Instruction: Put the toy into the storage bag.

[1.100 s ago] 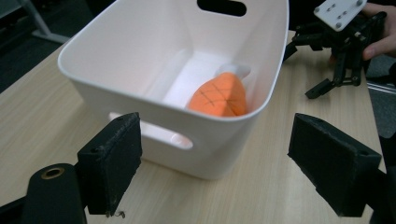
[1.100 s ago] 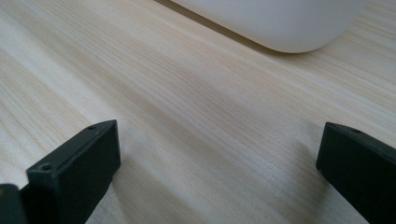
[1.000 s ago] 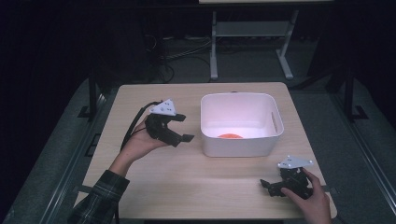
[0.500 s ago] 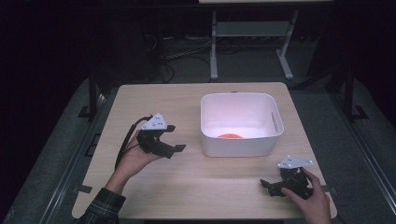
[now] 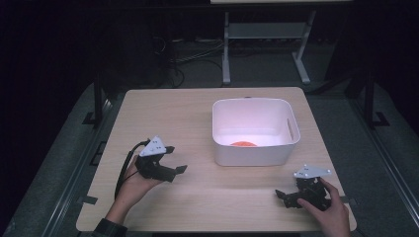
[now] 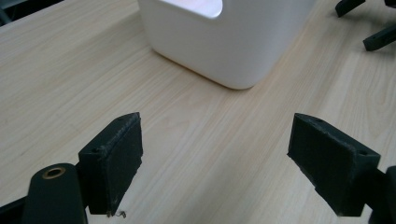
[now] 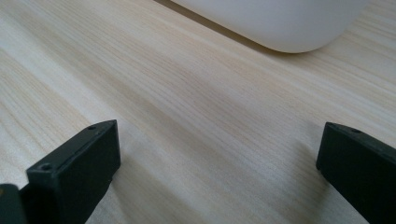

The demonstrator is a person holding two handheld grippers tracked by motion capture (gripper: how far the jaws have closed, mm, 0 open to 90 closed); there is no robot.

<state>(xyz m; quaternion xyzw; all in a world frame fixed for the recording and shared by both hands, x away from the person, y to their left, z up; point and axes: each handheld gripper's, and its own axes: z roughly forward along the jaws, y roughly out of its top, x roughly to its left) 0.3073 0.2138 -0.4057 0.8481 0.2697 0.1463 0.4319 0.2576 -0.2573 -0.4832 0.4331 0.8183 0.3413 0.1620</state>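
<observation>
- High view: white tub [image 5: 255,132] stands right of centre on the wooden table [image 5: 168,113], towards the far side. An orange thing [image 5: 243,144] lies on the tub floor, at its near wall; too small to identify. Left gripper [image 5: 174,167] is held in the left hand [image 5: 134,181] near the left edge, jaws spread, nothing between them, pointing right towards the tub. Right gripper [image 5: 282,195] sits low at the near right corner under the right hand [image 5: 330,207], jaws spread and empty.
- Left gripper view: both jaws wide apart over bare wood; tub corner [image 6: 229,42] lies ahead, well apart. The other gripper's tips [image 6: 373,28] show at top right.
- Right gripper view: jaws released, close to the tabletop; tub's rounded base [image 7: 280,23] ahead.
- Judgement: both hands look parked with the orange thing inside the tub, so either a placing is finished or a pick-out is not yet begun. A pick-out would call for lifting a gripper over the rim and coming down onto the orange thing.
</observation>
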